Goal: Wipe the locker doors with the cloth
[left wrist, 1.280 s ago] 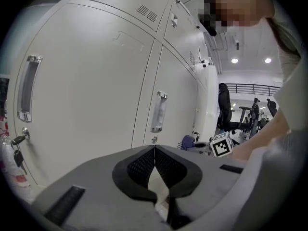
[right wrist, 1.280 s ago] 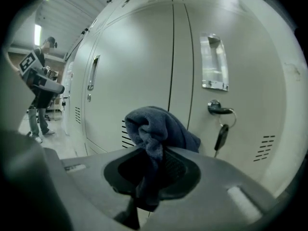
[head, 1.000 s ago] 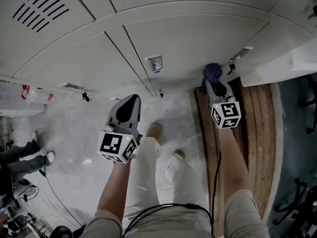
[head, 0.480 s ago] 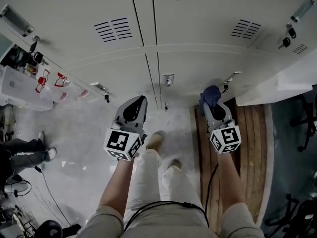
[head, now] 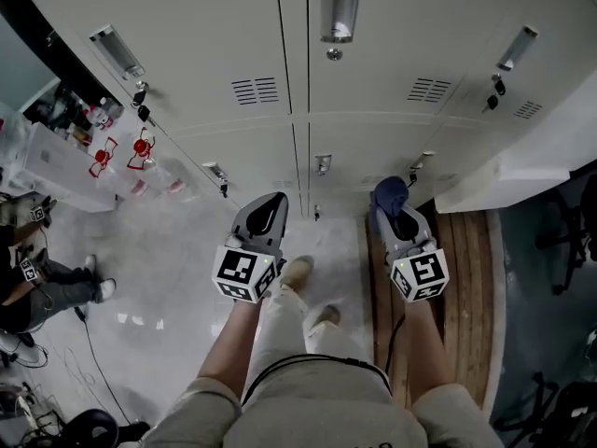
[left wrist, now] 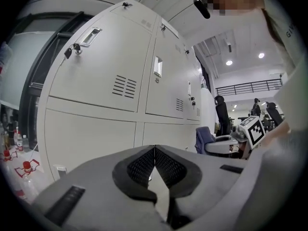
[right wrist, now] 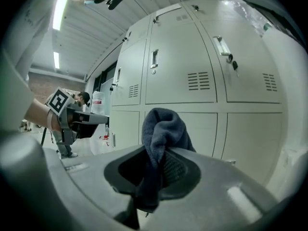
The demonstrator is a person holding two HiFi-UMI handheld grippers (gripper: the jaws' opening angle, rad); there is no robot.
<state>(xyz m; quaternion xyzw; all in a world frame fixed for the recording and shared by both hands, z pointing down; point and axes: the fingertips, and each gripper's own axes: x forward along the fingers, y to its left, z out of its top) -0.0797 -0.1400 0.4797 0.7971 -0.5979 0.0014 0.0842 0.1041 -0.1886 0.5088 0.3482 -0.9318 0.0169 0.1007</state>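
Observation:
Pale grey locker doors (head: 373,54) fill the top of the head view, with vents (head: 254,90) and handles (head: 340,7). My right gripper (head: 392,203) is shut on a dark blue cloth (head: 390,194), bunched between its jaws (right wrist: 161,129) and held a short way off the lower locker doors (right wrist: 207,134). My left gripper (head: 270,211) is shut with nothing in it; its jaws meet at the tips (left wrist: 154,150) and face the lockers (left wrist: 96,81).
A wooden platform (head: 471,269) lies on the floor at right under a white open door or panel (head: 522,171). Red-capped bottles (head: 140,147) stand on a table at left. Another person's legs (head: 56,283) and cables (head: 93,362) are on the left floor.
The head view has tilted up, so more of the upper lockers shows. Both grippers sit a little lower and closer together in the picture; the cloth stays held.

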